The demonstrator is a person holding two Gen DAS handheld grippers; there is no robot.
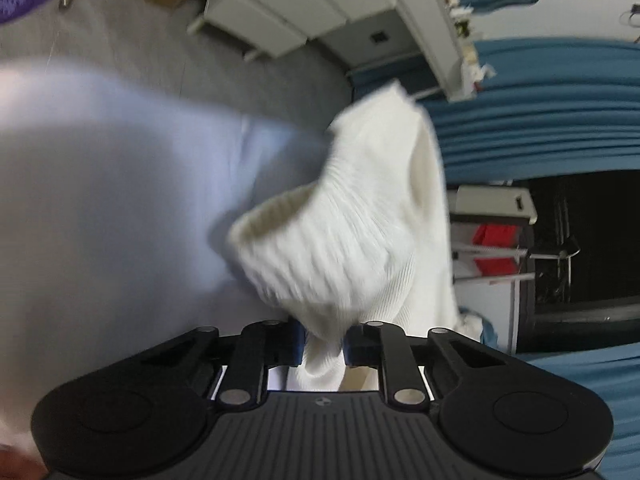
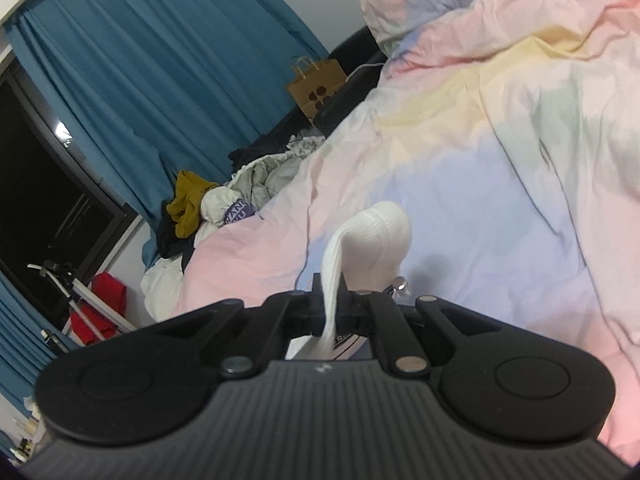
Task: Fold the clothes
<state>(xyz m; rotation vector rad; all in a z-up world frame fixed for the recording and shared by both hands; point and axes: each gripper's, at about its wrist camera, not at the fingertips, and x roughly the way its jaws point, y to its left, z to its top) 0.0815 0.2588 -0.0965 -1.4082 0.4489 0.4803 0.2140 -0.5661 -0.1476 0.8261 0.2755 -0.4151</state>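
In the left wrist view, a white ribbed sock (image 1: 344, 220) hangs blurred in front of the camera with its cuff gaping. Its lower end is pinched between the blue pads of my left gripper (image 1: 323, 346), which is shut on it. In the right wrist view, my right gripper (image 2: 331, 312) is shut on a thin strip of white ribbed sock (image 2: 380, 236). That sock's rounded end stands up just beyond the fingers, above the pastel duvet (image 2: 500, 160). I cannot tell whether both grippers hold the same sock.
The pastel duvet (image 1: 100, 160) covers the bed. A heap of clothes (image 2: 224, 208) lies at the bed's edge, with a brown paper bag (image 2: 316, 84) behind it. Blue curtains (image 2: 140, 60) and a white drawer unit (image 1: 272, 12) stand around the bed.
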